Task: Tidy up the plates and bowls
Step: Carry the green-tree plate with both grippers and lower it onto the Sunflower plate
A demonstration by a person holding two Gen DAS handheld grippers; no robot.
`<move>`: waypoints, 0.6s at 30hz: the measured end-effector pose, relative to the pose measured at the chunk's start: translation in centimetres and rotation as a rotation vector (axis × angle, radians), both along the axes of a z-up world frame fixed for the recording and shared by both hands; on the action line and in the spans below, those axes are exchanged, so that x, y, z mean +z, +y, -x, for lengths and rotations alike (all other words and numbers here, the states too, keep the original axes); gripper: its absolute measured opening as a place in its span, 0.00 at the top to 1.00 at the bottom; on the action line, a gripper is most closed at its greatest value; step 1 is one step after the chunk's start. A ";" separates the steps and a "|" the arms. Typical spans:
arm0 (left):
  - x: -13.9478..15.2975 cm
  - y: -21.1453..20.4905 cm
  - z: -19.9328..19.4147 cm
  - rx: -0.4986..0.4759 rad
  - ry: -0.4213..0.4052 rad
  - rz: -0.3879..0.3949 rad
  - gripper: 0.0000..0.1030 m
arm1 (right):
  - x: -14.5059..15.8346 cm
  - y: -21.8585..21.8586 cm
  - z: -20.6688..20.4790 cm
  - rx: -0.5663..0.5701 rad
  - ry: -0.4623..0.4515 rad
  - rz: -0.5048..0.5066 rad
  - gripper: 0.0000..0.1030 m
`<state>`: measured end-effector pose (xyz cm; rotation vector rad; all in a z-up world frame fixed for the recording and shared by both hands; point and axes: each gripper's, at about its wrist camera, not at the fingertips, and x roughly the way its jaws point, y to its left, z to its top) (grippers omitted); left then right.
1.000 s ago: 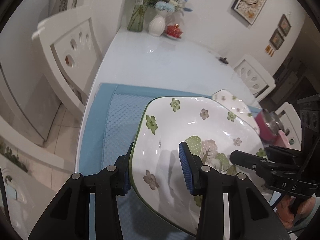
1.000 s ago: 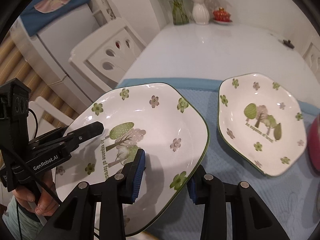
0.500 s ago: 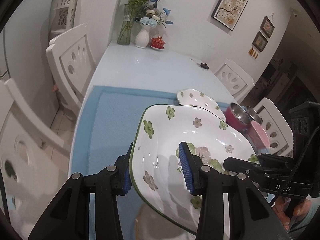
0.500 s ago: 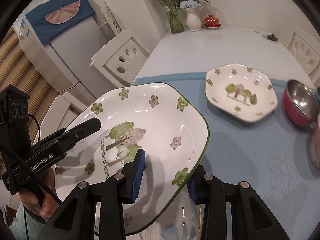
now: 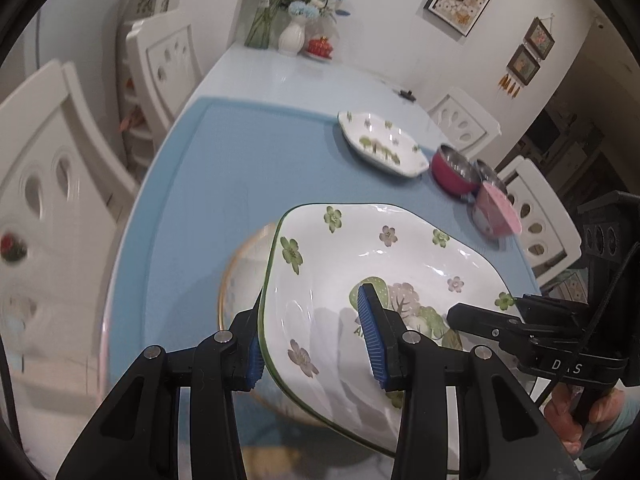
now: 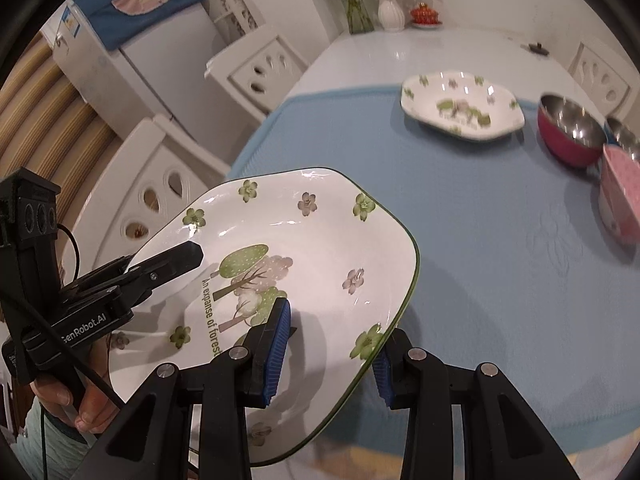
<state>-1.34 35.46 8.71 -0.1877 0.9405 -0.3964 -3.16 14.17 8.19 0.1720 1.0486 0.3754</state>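
A large white plate with green and pink flowers [image 5: 380,264] [image 6: 304,240] hangs tilted above the near end of the blue mat [image 5: 240,168] [image 6: 480,272]. My left gripper [image 5: 314,344] is shut on its left rim, one pad inside and one beneath. My right gripper [image 6: 330,360] is shut on the opposite rim. Each gripper also shows in the other's view. Below the held plate lies a gold-rimmed dish [image 5: 240,264], mostly hidden. A second flowered plate [image 5: 380,146] [image 6: 460,108] rests far out on the mat.
A red steel-lined bowl [image 5: 456,168] [image 6: 568,132], another steel bowl behind it and a pink bowl [image 5: 496,216] [image 6: 620,196] sit at the mat's right side. White chairs [image 5: 52,184] line the table. Vases with flowers [image 5: 292,32] stand at the far end.
Both grippers have carried the plate back toward the table's near end. The second plate and the bowls now lie farther off. The gold-rimmed dish has come into view beneath.
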 end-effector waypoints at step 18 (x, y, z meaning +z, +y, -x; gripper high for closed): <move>-5.0 0.3 1.7 0.009 0.101 -0.019 0.64 | -4.9 0.8 3.0 0.013 0.125 0.040 0.65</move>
